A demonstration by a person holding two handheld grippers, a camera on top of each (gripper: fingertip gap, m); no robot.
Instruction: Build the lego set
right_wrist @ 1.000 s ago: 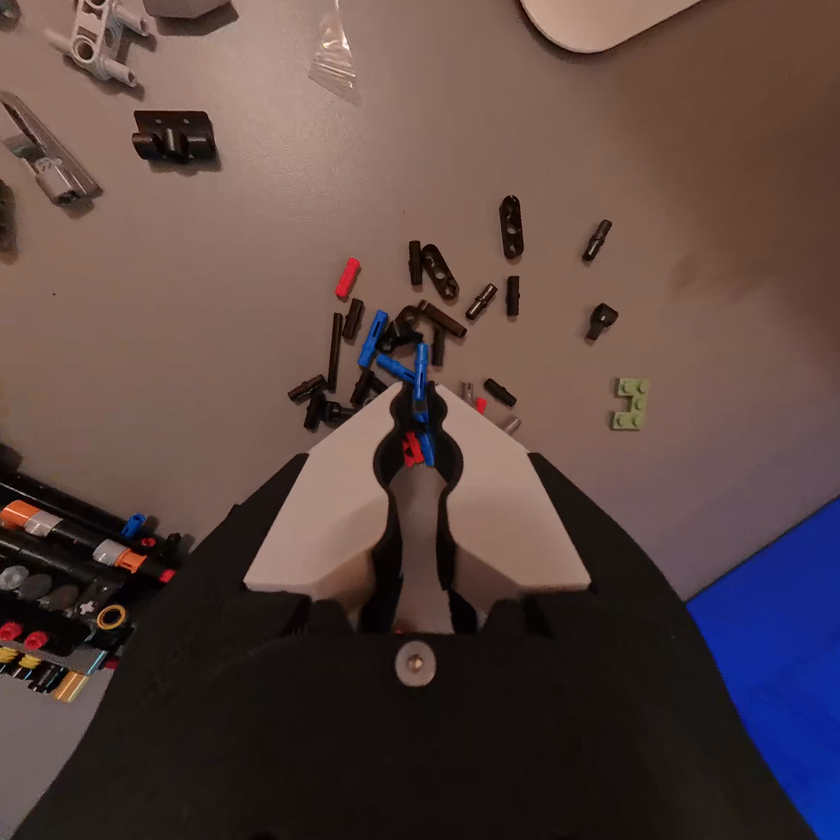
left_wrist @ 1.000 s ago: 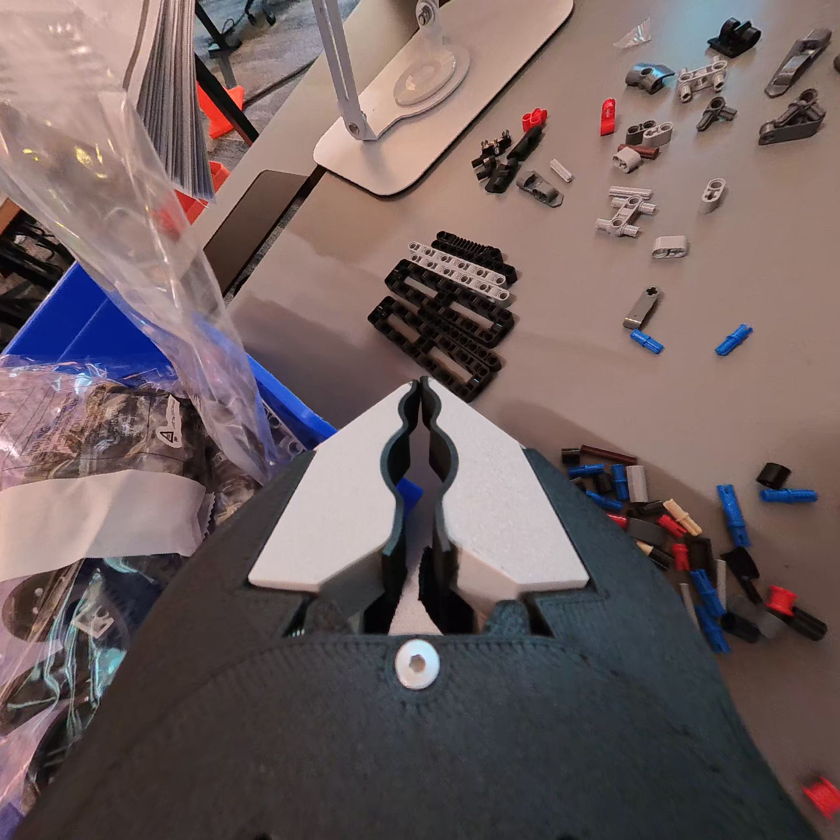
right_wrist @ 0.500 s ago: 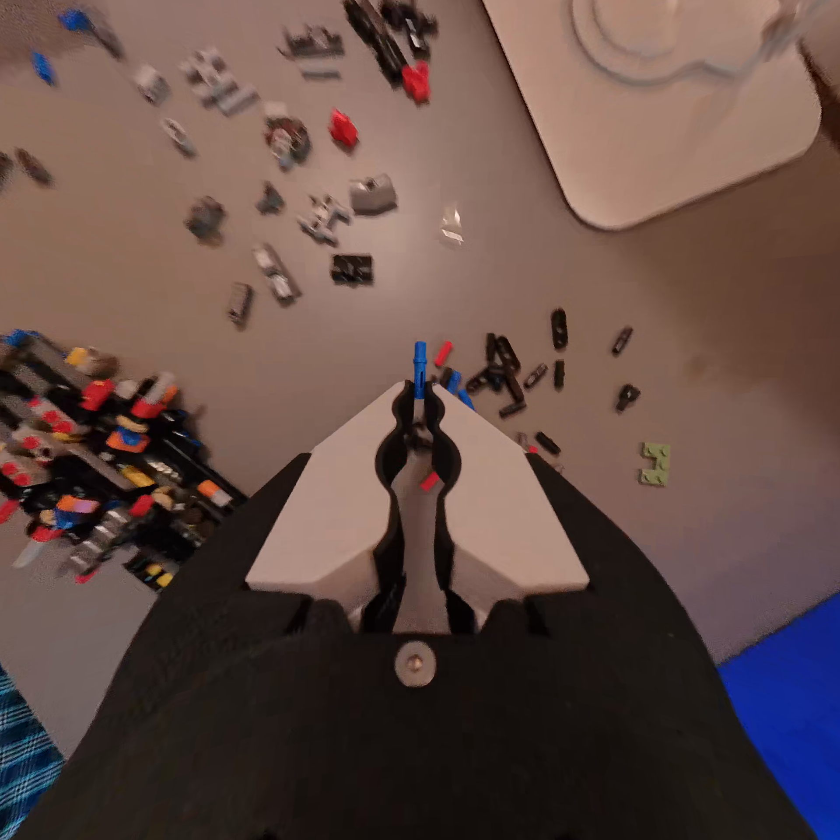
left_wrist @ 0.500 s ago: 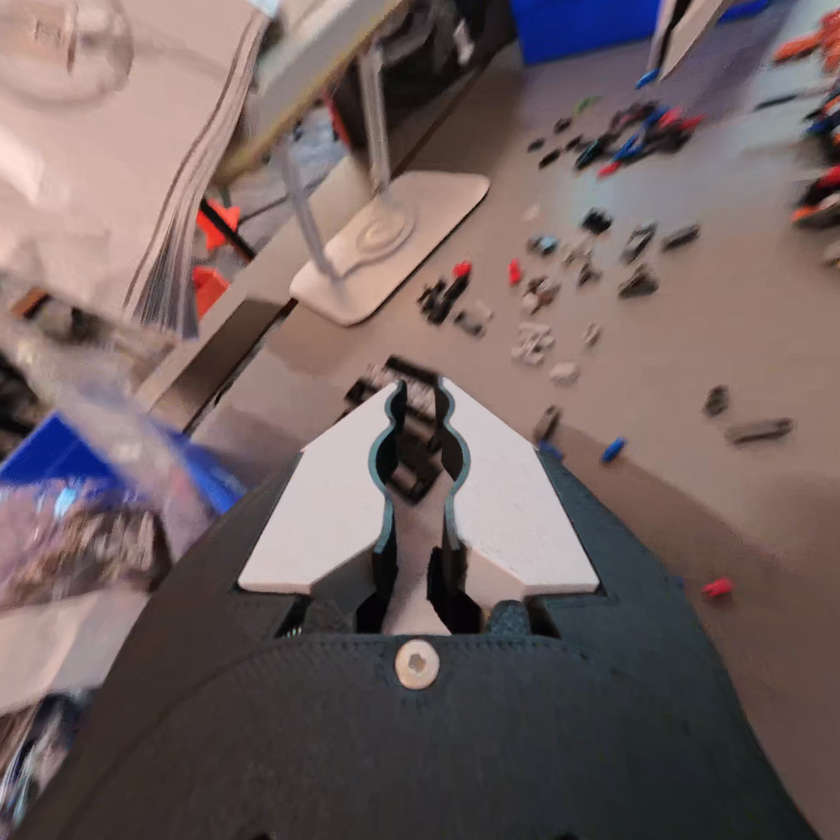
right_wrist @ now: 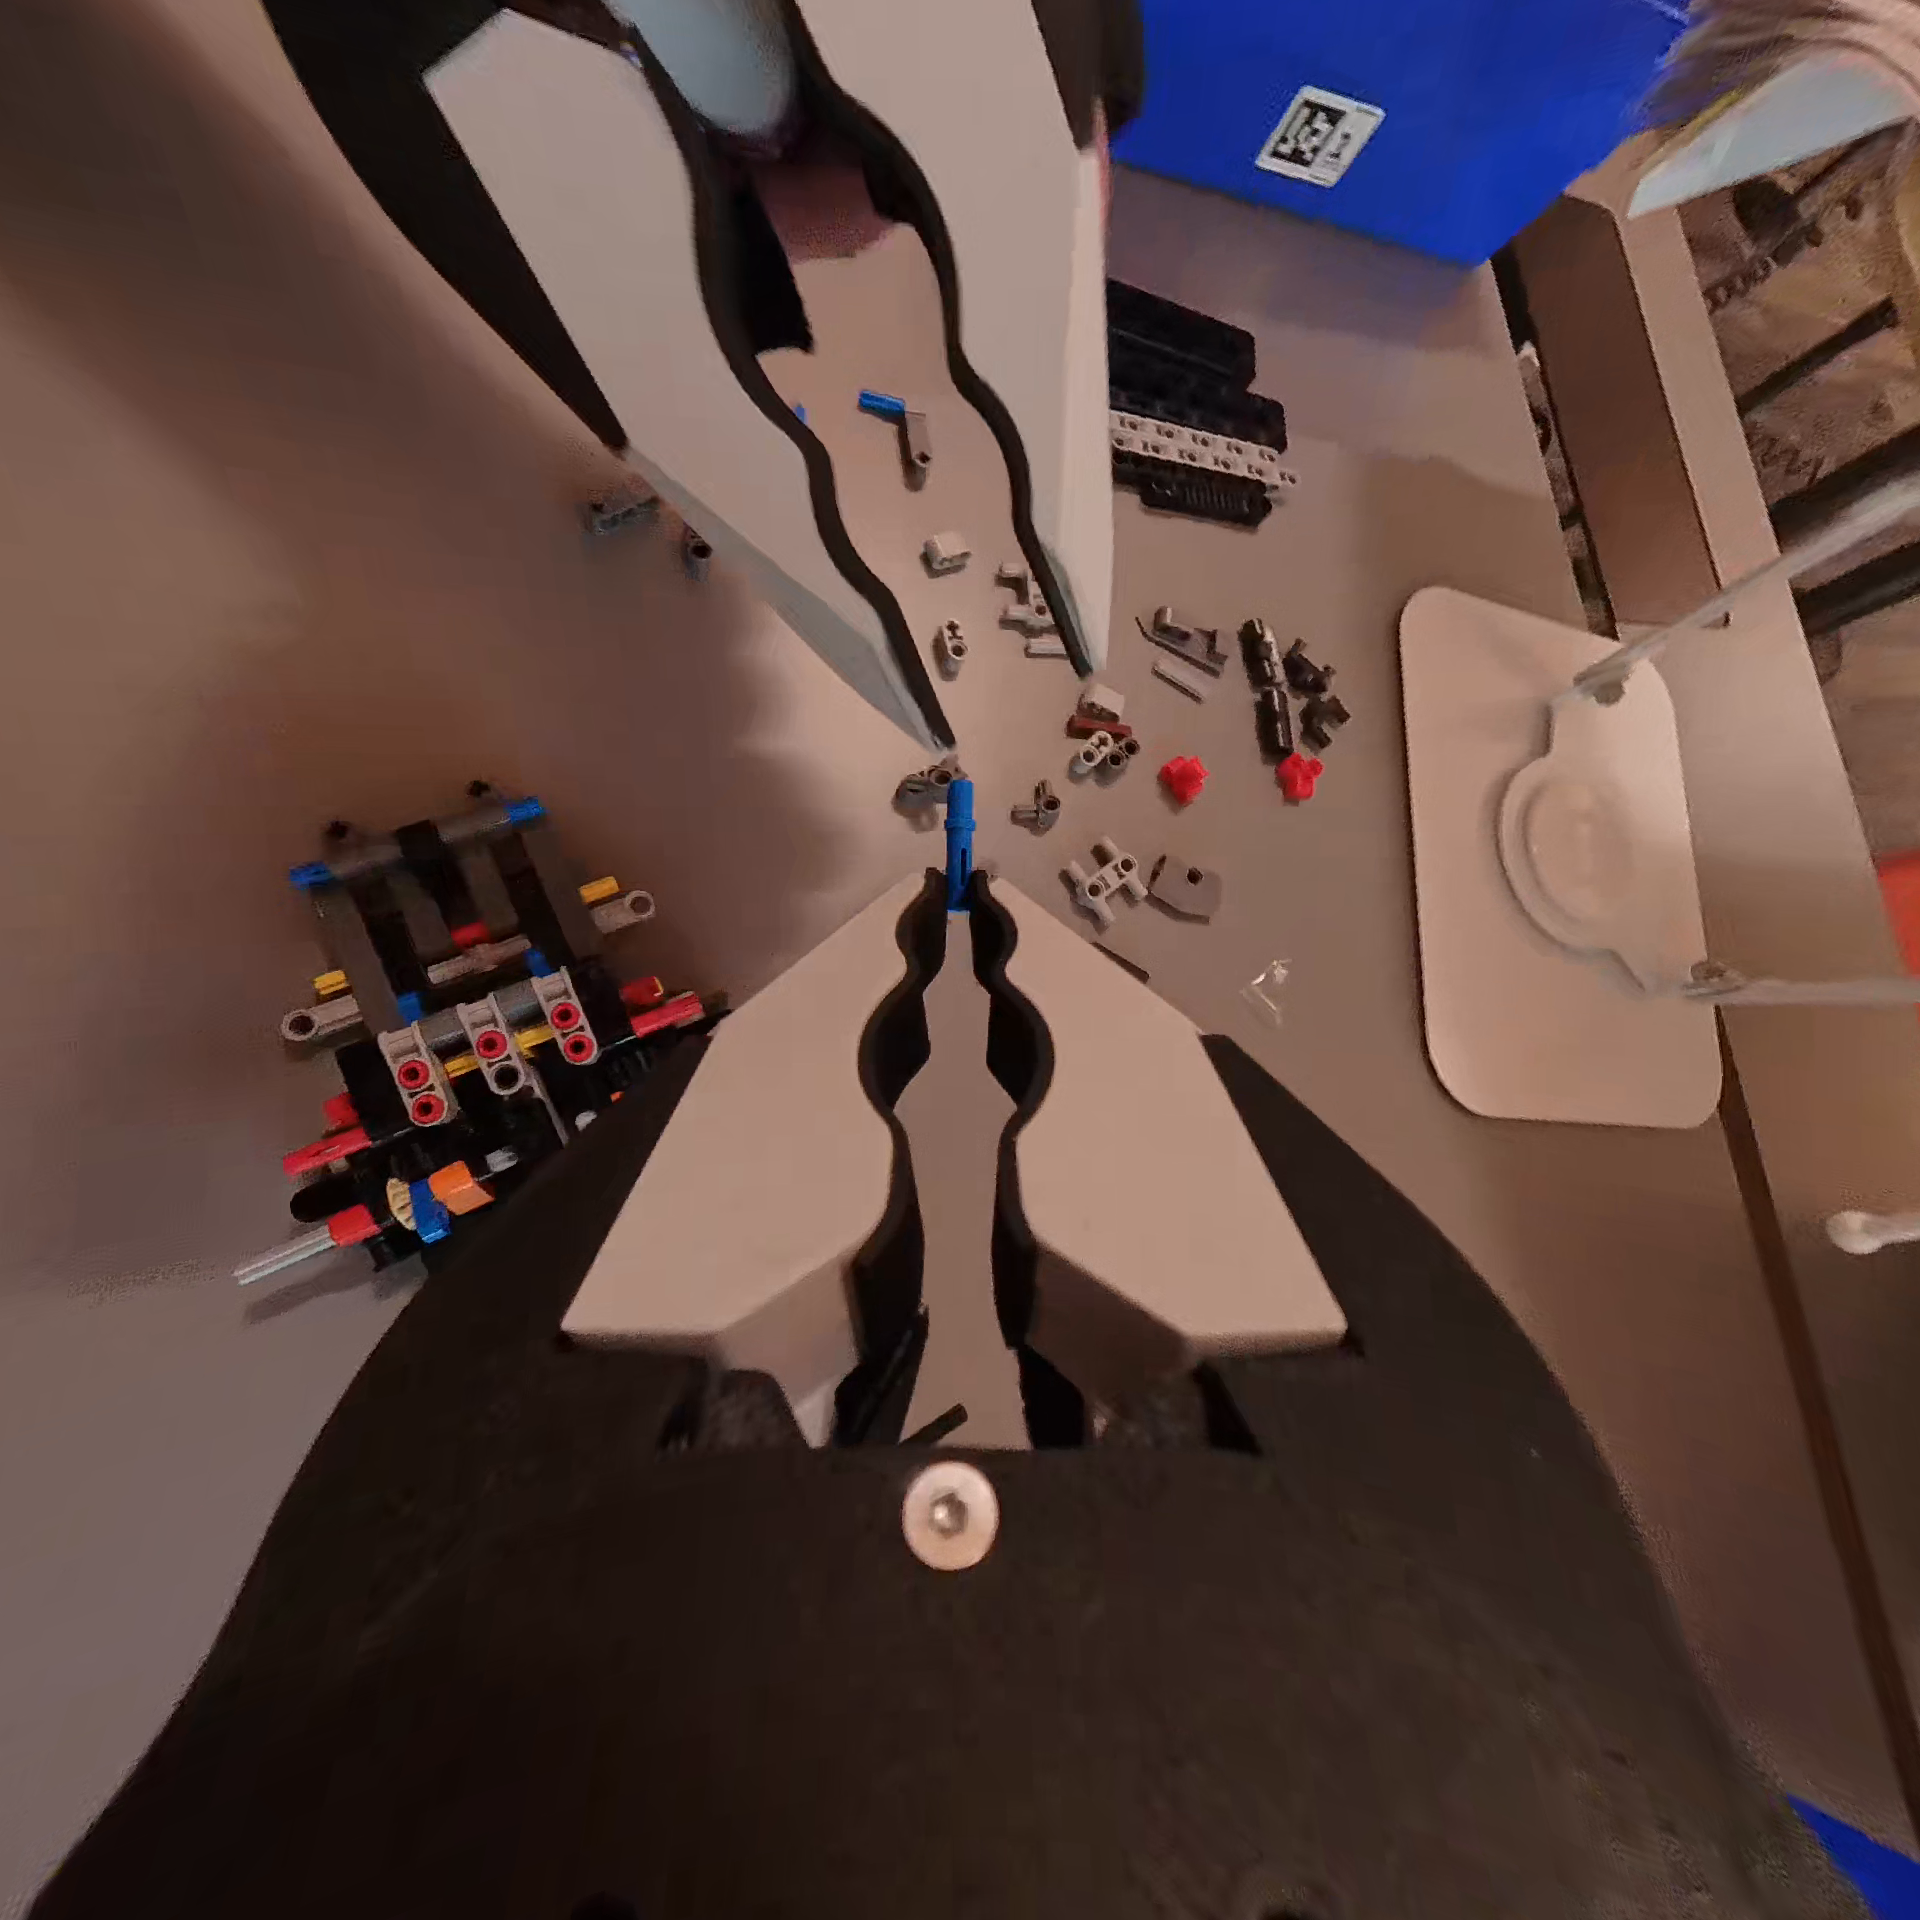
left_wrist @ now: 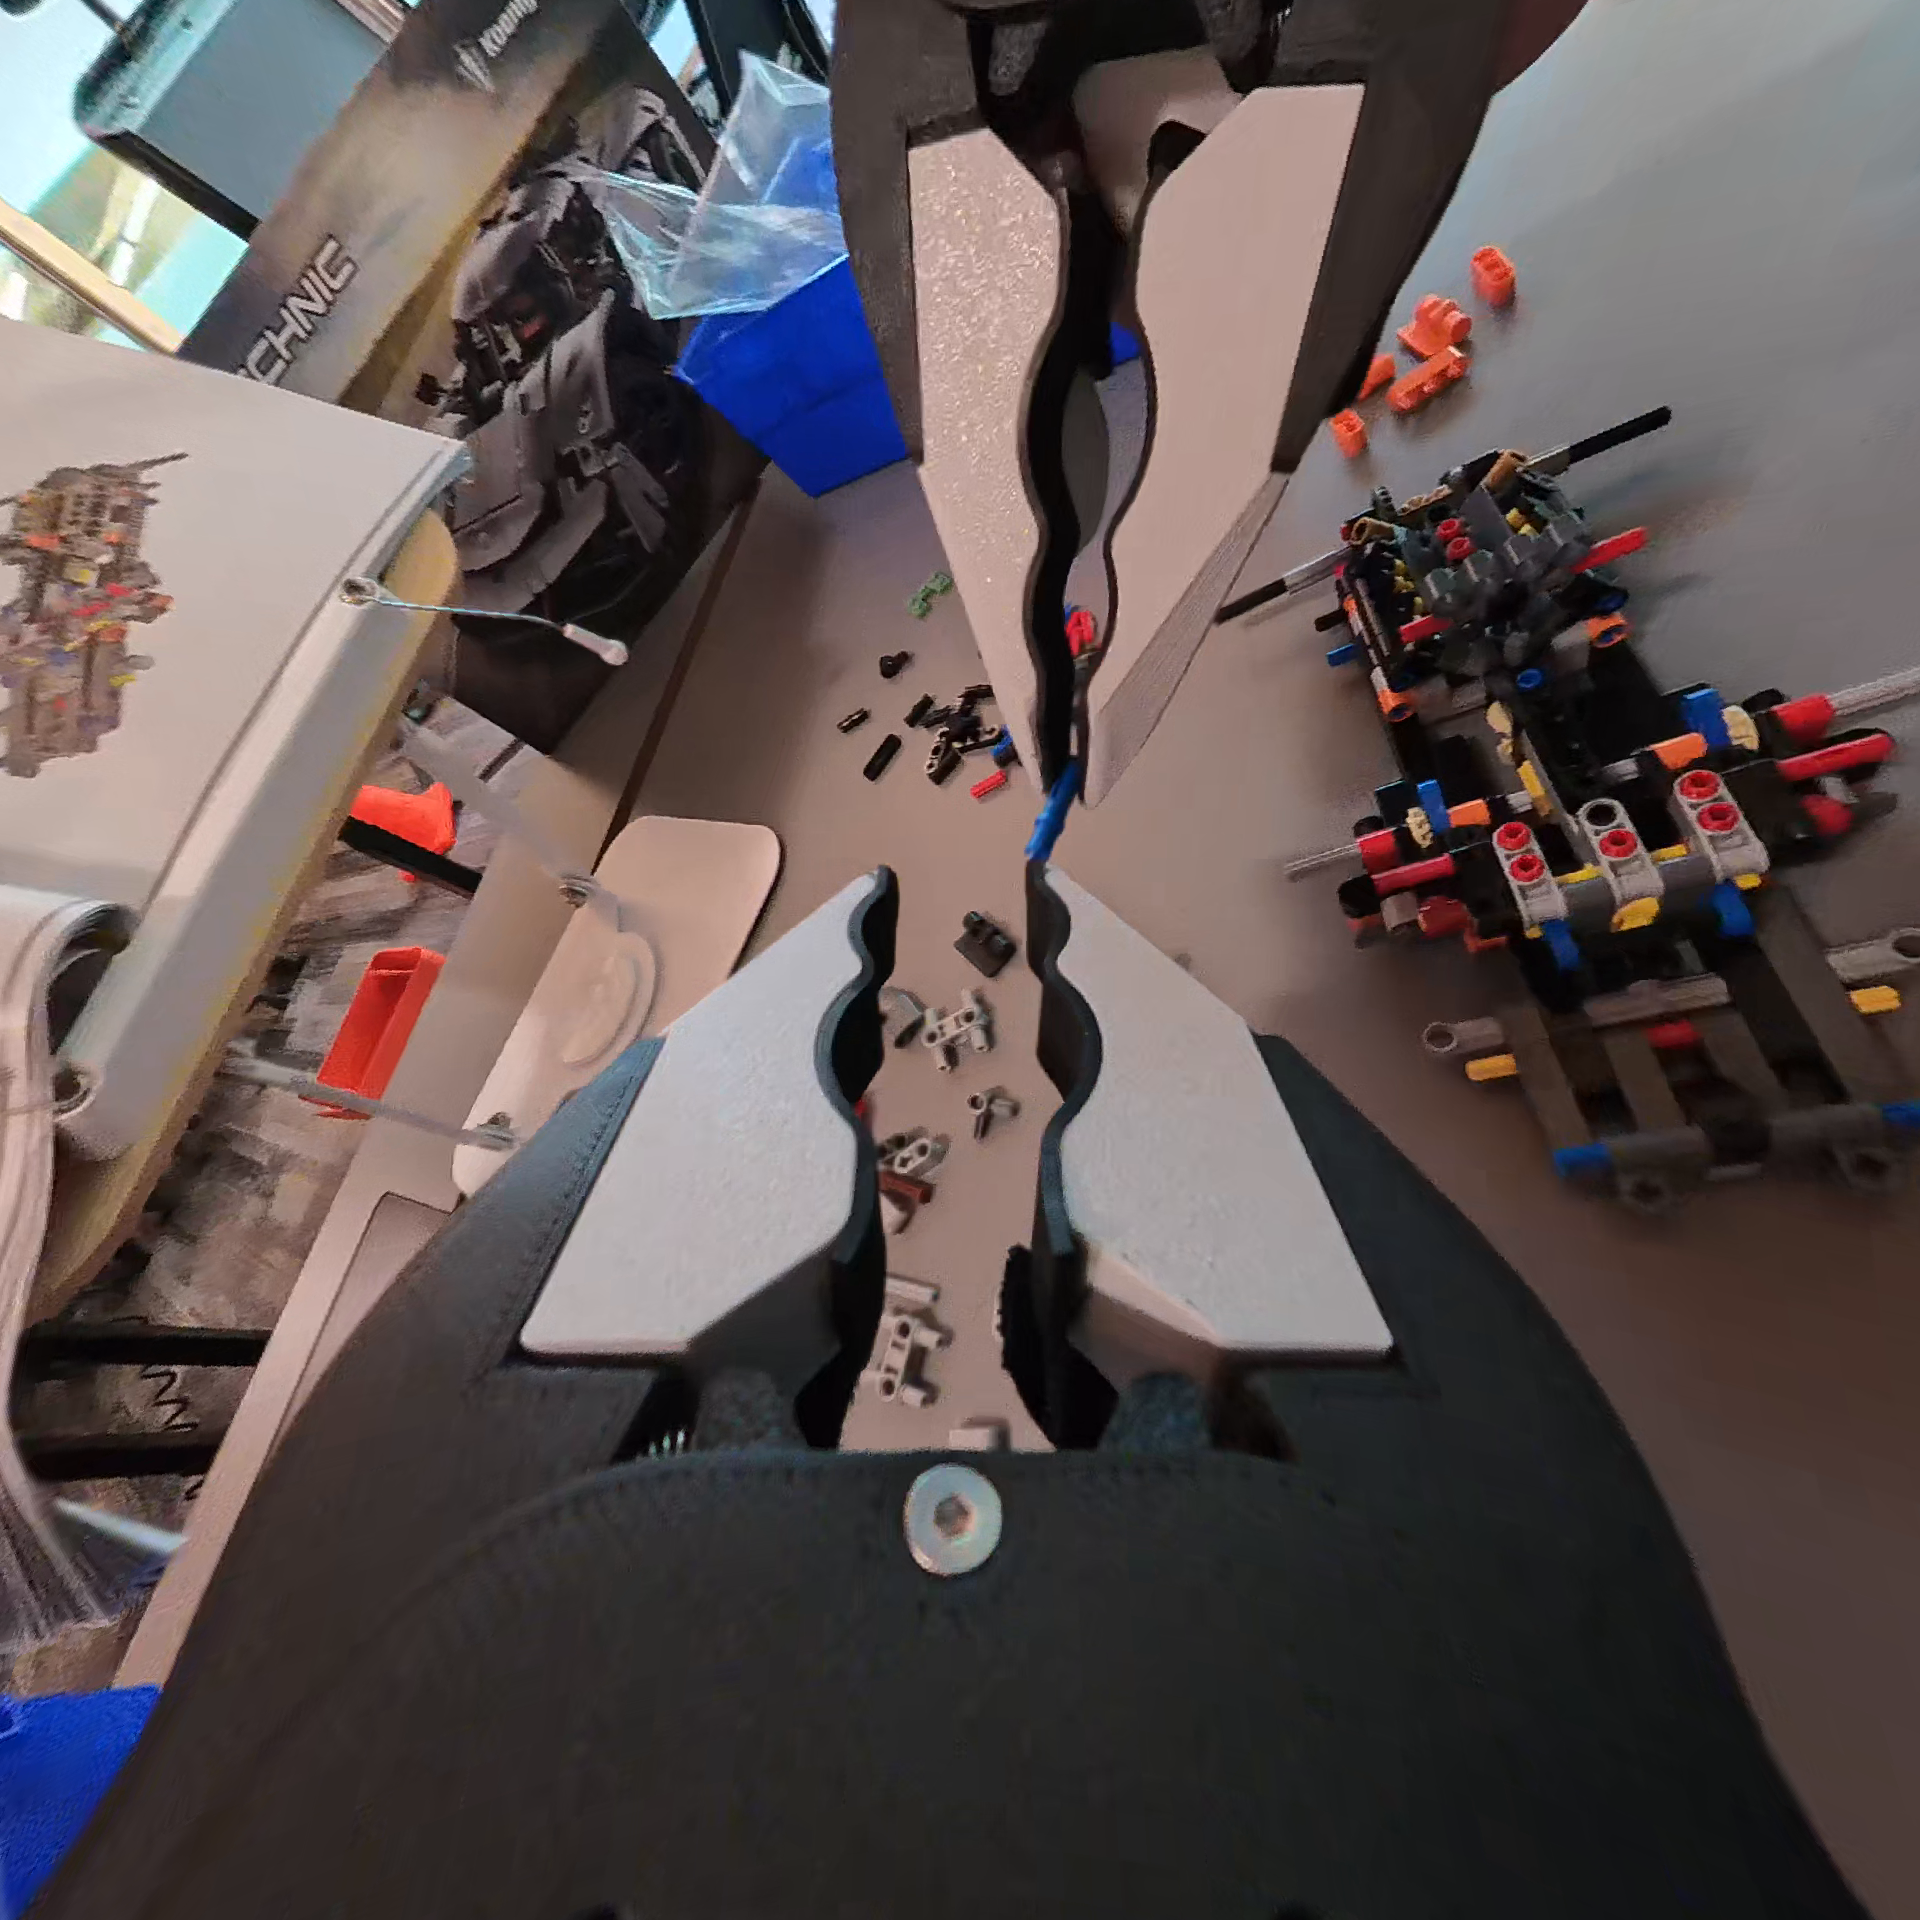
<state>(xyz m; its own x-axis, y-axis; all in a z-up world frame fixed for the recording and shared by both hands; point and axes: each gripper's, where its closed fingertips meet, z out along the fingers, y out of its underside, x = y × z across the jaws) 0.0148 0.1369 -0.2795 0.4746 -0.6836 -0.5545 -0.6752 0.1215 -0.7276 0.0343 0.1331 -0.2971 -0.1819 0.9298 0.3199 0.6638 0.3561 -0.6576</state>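
My right gripper (right_wrist: 954, 896) is shut on a small blue pin (right_wrist: 961, 831), which sticks out past its fingertips, above the table. In the left wrist view the right gripper (left_wrist: 1065, 774) comes down from the top with the blue pin (left_wrist: 1051, 816). My left gripper (left_wrist: 961, 883) is open and empty and faces it tip to tip. The pin's free end is just at the left gripper's right fingertip (left_wrist: 1049, 914). The left gripper (right_wrist: 1013, 701) also shows from the top of the right wrist view. The part-built black, grey and red model (left_wrist: 1621, 831) (right_wrist: 468, 1029) lies on the grey table.
Loose grey, black and red parts (right_wrist: 1101, 748) (left_wrist: 935, 727) lie under the grippers. Black frames (right_wrist: 1184, 416) are stacked by a blue bin (right_wrist: 1195, 83) (left_wrist: 800, 384). A white stand base (right_wrist: 1558, 862), the instruction booklet (left_wrist: 156, 623), the set's box (left_wrist: 540, 416) and orange pieces (left_wrist: 1434, 332) edge the table. Less than 4 cm separates the two grippers' tips.
My right gripper lifted the blue pin out of the pile and swung toward the left gripper. My left gripper left the bag side, opened and turned to face the right one.
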